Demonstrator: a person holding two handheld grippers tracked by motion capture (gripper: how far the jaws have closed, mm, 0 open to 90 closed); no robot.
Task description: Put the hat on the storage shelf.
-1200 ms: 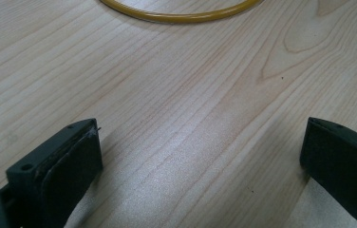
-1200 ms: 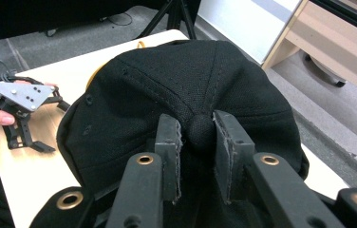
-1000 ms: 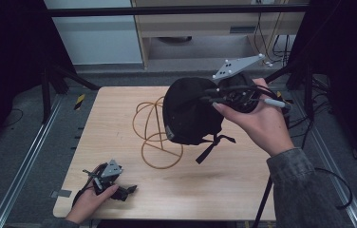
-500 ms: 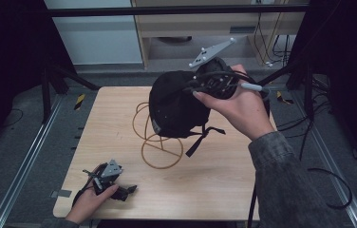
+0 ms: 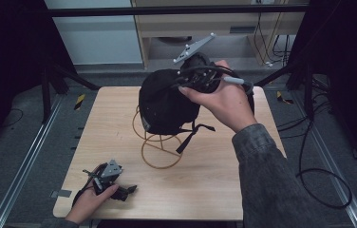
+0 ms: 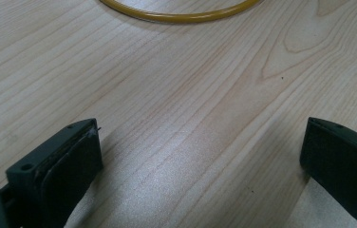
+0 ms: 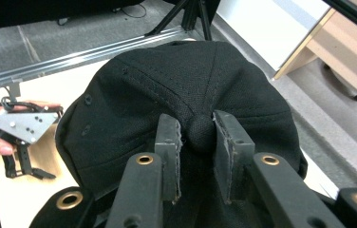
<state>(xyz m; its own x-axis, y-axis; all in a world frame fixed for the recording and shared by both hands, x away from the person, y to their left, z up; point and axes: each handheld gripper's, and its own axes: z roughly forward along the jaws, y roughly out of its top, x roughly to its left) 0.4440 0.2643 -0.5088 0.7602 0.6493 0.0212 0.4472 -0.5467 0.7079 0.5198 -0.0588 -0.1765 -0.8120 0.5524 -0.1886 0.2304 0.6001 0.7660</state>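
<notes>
While clamped, black cap (image 5: pixel 167 104) overhangs the wire stand (image 5: pixel 160 147).

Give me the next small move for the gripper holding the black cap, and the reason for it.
Probably lower the cap onto the wire stand. The right gripper is clamped on the cap's top button and holds the cap in the air above the stand's yellow wire loops, not seated on them. The left gripper rests open on the table, well short of the stand's base ring, so it won't get in the way.

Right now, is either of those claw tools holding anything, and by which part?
The right gripper pinches the black fabric cap by its round top button. The left gripper holds nothing.
</notes>
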